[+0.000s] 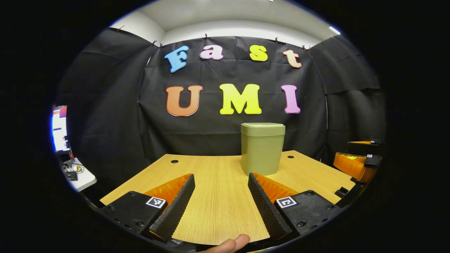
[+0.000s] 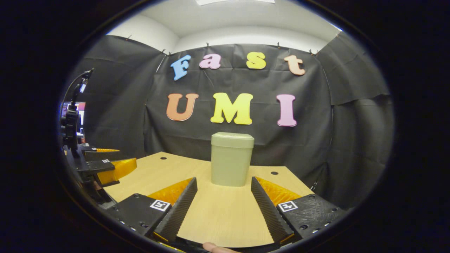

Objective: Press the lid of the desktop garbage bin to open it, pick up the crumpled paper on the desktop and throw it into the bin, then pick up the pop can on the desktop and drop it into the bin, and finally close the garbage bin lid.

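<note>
Left gripper: gripper (image 1: 220,177) held low over the near edge of the desk, fingers spread wide with nothing but bare wood between them; it points toward the far edge. In the right gripper view it sits at the desk's left edge (image 2: 110,165), jaws apart there too.
Right gripper: gripper (image 2: 224,181) likewise low at the near edge, fingers wide apart, gripping nothing. In the left gripper view it shows at the desk's right edge (image 1: 355,160), tips aimed inward over the wood.
Hand: a fingertip (image 1: 230,244) peeks in at the bottom of the left gripper view, below the near edge; another fingertip (image 2: 214,248) shows at the bottom of the right gripper view.
Desk: light wood-grain top (image 1: 211,203), with round cable holes near its far left and far right corners.
Garbage bin: olive-green bin (image 1: 262,148) standing upright toward the far edge, roughly mid-width, well apart from both grippers; its lid (image 1: 263,129) lies flat and closed on top. In the right gripper view the bin (image 2: 231,160) stands straight ahead, between the lines of that gripper's fingers.
Beyond the desk: black cloth wall (image 1: 105,105) behind and to both sides; a lit screen (image 1: 59,128) and a small white side table (image 1: 79,175) off past the left edge.
</note>
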### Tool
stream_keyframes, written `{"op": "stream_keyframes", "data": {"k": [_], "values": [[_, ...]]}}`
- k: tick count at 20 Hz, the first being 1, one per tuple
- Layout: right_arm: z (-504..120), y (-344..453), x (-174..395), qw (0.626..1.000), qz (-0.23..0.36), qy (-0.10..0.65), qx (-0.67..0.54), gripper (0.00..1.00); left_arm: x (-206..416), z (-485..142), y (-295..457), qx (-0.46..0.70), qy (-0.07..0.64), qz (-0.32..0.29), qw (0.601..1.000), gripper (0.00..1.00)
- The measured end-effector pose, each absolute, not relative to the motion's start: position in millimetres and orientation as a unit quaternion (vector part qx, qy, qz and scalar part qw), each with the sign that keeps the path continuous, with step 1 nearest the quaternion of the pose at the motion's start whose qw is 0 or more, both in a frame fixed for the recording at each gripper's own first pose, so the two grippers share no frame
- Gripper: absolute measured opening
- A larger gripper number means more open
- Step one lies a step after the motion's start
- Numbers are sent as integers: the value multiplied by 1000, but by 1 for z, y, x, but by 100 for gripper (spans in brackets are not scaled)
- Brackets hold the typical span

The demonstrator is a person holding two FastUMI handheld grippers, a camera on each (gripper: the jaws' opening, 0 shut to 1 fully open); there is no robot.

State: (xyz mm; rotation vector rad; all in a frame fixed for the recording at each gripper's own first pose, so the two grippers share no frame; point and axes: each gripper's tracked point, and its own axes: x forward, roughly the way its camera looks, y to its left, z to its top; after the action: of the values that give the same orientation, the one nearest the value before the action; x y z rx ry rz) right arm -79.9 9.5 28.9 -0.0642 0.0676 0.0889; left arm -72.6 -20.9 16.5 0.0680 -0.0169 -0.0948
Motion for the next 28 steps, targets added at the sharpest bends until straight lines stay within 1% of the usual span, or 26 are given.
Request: {"op": "stream_keyframes", "data": {"k": [1,2,3,17,18,20,21,22,23,24,25,26,27,28], "values": [[28,9,-81,998,45,34,-33,98,-72,16,-21,33,-7,-48,998,98],[28,9,-81,998,45,34,-33,95,-73,17,-21,32,-8,-50,998,98],[28,9,-82,998,44,34,-33,95,-73,18,-22,32,-9,-50,998,98],[20,14,-83,997,49,39,-38,95,-77,16,-20,32,-11,-53,998,98],[19,14,-83,997,50,40,-38,98,-77,17,-20,32,-10,-53,998,98],[16,16,-83,997,55,45,-36,98,-75,15,-21,27,-9,-56,998,98],[14,17,-84,997,57,46,-34,95,-75,15,-23,24,-8,-58,998,98],[14,17,-84,997,56,47,-34,98,-75,14,-23,22,-6,-60,998,98],[14,15,-84,997,55,47,-34,98,-75,13,-24,22,-5,-61,998,98],[15,14,-84,997,53,46,-35,95,-74,13,-24,23,-5,-61,998,98],[14,13,-83,997,51,45,-34,98,-75,12,-24,24,-5,-60,998,98],[14,13,-81,997,50,45,-34,98,-75,11,-25,25,-4,-61,998,98],[13,13,-81,997,50,46,-34,95,-74,10,-26,26,-3,-61,998,98],[12,13,-80,997,50,47,-34,98,-74,9,-26,26,-3,-62,998,98]]}}
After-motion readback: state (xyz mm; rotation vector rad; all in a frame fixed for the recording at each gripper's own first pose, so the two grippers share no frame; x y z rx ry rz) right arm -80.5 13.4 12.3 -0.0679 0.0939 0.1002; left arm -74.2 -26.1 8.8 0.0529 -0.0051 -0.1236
